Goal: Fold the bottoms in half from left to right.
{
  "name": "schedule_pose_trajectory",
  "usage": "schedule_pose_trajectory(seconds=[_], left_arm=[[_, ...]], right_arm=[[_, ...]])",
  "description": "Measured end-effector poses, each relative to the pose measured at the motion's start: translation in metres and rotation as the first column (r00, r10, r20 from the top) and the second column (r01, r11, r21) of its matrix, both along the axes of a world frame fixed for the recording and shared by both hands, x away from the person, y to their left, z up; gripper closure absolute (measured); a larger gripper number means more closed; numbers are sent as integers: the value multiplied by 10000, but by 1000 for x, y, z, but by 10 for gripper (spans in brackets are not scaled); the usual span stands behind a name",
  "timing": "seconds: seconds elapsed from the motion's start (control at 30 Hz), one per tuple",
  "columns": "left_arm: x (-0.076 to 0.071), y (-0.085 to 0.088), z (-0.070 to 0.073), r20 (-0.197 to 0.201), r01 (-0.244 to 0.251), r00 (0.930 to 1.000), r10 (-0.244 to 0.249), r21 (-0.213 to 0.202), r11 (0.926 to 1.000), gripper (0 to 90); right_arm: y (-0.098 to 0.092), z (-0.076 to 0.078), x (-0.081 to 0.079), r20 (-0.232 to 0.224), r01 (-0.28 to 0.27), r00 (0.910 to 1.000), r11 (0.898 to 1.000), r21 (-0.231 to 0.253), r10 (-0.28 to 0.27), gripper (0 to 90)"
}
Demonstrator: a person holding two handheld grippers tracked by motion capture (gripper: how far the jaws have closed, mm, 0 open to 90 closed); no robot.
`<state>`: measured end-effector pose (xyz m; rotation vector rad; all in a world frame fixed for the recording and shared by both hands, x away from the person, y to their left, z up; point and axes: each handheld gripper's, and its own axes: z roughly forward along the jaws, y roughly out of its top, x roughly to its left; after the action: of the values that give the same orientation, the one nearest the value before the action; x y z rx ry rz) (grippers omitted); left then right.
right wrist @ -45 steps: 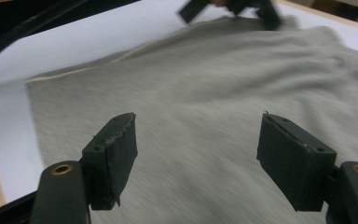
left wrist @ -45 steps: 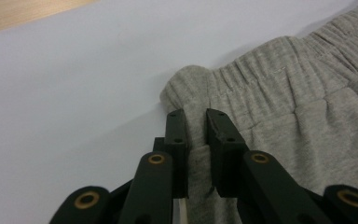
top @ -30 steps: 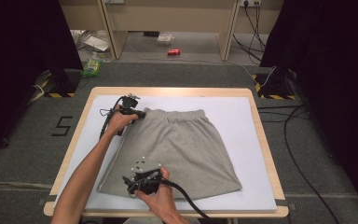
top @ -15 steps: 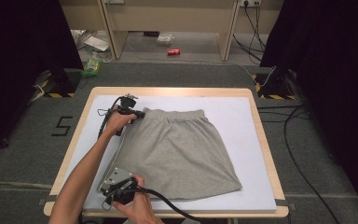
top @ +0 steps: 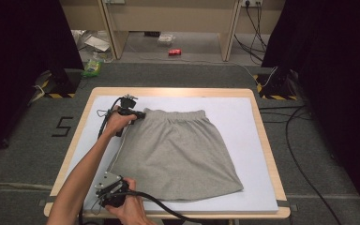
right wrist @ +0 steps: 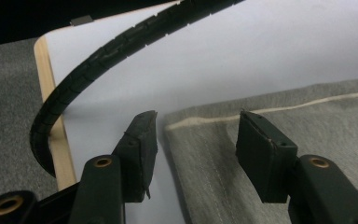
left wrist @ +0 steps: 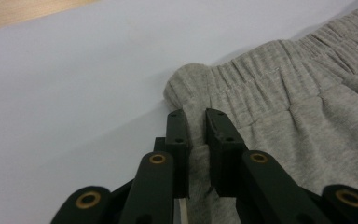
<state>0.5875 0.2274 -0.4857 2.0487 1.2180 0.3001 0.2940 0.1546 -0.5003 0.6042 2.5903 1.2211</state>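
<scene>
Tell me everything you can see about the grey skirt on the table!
The grey skirt is soft-looking knit cloth, spread flat on the white pad. Its gathered, stretchy waistband lies at the far end, and it widens toward a stitched hem with a pale edge near the person. The left gripper pinches the waistband corner. The right gripper has its jaws either side of the near hem corner; they have just been closing but are not yet pressing it.

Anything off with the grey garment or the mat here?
Nothing damaged or spilled. The grey knit skirt lies flat on the white mat, only bunched slightly at the waistband corner pinched by the left gripper. Right gripper straddles the hem corner, fingers apart.
</scene>
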Motion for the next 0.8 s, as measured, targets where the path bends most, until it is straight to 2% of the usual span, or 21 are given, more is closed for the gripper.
schedule_pose_trajectory(seconds=[0.13, 0.23, 0.27, 0.3, 0.47, 0.6, 0.8], left_arm=[[0, 0, 0, -2, -5, 10000, 5, -18, 10000, 792], [0, 0, 0, -7, 1, 10000, -1, -3, 10000, 792], [0, 0, 0, -7, -11, 10000, 11, -17, 10000, 792], [0, 0, 0, -4, -2, 10000, 2, -25, 10000, 792], [0, 0, 0, 6, 16, 10000, -16, 11, 10000, 792], [0, 0, 0, 10, 8, 10000, -8, 0, 10000, 794], [0, -1, 2, -173, -138, 9998, 136, -94, 9999, 808]], right_arm=[[3, -1, 0, -28, -126, 9999, 9994, -317, 126, 536], [2, -1, 1, -109, -246, 9996, 9992, -306, 242, 593], [2, -1, 2, -191, -279, 9994, 9993, -246, 274, 665], [2, -1, 2, -191, -279, 9994, 9993, -246, 274, 665], [0, 0, 6, -307, -300, 9991, 9995, -138, 296, 819], [-4, 0, 11, -626, -345, 9974, 9991, 226, 359, 851], [-10, 1, 12, -572, -432, 9973, 9982, 423, 455, 855]])
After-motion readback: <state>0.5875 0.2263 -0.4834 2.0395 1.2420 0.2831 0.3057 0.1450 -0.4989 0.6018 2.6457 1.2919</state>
